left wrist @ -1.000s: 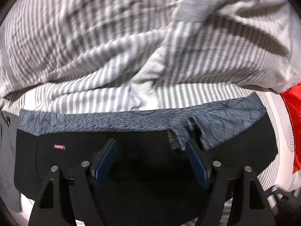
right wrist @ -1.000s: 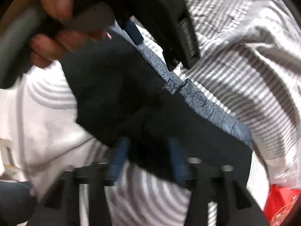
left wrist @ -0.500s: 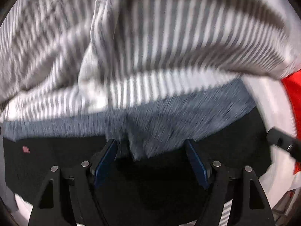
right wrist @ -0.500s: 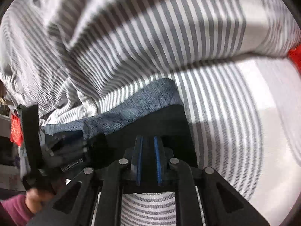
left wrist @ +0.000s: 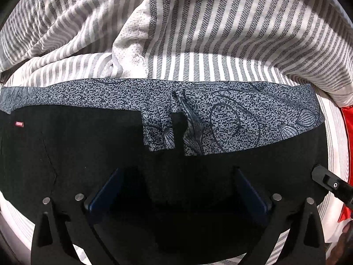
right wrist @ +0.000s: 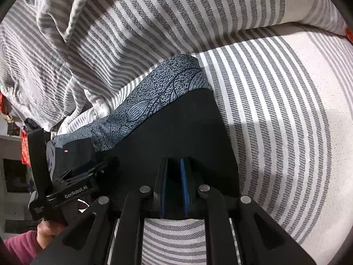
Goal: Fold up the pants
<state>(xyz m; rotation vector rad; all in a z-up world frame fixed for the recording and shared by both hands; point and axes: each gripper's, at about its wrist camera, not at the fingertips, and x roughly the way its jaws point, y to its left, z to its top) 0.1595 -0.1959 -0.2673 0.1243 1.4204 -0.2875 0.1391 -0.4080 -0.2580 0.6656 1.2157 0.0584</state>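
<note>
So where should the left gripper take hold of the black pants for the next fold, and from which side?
Probably the near black edge of the pants, coming straight down from above. The fabric lies flat on the striped bedding, so only an edge gives the pads something to pinch. The left gripper has just opened wide right over it, while the right gripper is pinched on the other end.

My left gripper (left wrist: 176, 190) points straight down, jaws just spread wide apart. My right gripper (right wrist: 174, 183) angles downward, its blue pads (right wrist: 184, 183) nearly together.
</note>
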